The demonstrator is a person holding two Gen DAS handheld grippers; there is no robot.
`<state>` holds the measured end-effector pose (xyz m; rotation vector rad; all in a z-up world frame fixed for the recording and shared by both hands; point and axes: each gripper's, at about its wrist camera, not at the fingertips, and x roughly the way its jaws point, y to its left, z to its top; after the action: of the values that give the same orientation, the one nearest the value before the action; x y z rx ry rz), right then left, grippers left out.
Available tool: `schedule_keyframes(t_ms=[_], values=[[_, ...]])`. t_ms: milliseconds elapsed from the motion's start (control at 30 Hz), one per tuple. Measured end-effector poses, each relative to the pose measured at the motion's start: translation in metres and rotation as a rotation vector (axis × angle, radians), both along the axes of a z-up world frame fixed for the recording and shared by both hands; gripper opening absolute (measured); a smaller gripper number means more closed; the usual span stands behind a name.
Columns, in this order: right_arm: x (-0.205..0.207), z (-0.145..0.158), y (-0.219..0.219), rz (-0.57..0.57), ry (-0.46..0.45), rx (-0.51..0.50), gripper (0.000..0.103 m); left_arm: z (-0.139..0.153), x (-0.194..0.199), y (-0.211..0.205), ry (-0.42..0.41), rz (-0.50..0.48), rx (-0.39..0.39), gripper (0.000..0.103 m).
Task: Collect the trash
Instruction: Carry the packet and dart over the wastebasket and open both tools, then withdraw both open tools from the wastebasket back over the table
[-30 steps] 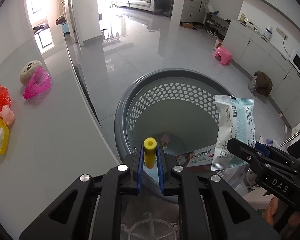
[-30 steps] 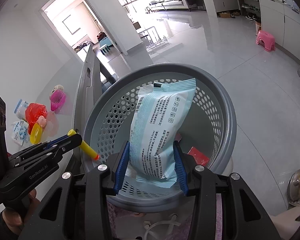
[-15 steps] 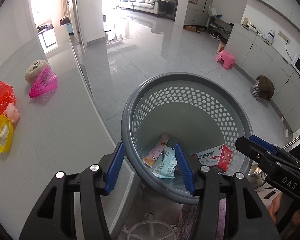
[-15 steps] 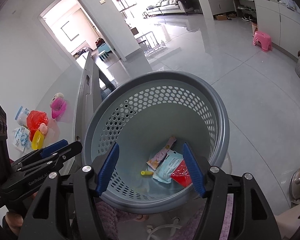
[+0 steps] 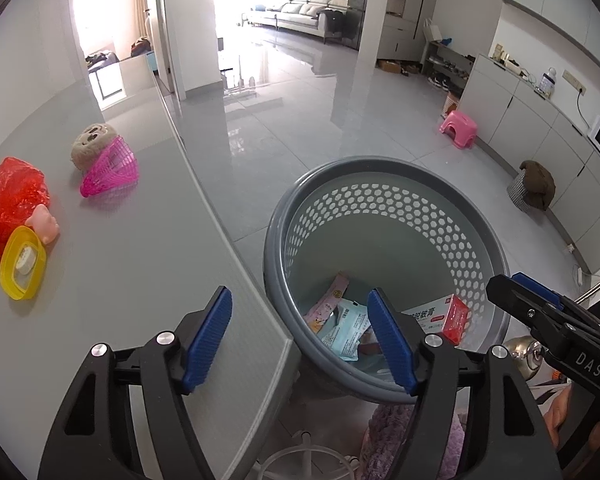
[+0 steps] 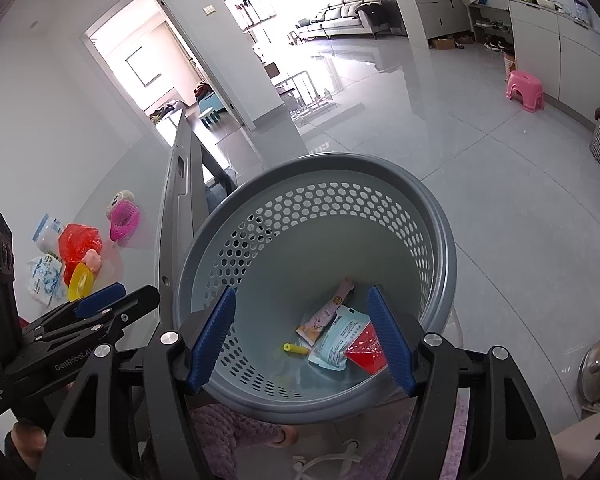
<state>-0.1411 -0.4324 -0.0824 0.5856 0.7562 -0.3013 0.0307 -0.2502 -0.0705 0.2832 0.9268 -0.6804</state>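
Both the left tongs (image 5: 300,336) and right tongs (image 6: 302,334) are opening, empty, above the basket (image 6: 440,216)

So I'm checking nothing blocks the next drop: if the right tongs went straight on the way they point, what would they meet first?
Probably the trash at the bottom of the grey basket, most likely the light blue packet. The right tongs, opening and empty, aim into its mouth; depth is unclear.
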Motion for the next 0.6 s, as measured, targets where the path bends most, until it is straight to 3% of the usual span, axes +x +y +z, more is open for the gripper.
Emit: schedule_keyframes(t_ms=[300, 600], values=[[-0.003, 0.008, 0.016, 0.016, -0.019, -0.021, 0.071, 0.009, -0.003, 0.025, -0.029, 0.033, -0.030, 0.082], [0.005, 0.013, 0.045, 0.069, -0.023, -0.046, 0.073, 0.011, -0.001, 0.060, -0.039, 0.096, -0.038, 0.083]])
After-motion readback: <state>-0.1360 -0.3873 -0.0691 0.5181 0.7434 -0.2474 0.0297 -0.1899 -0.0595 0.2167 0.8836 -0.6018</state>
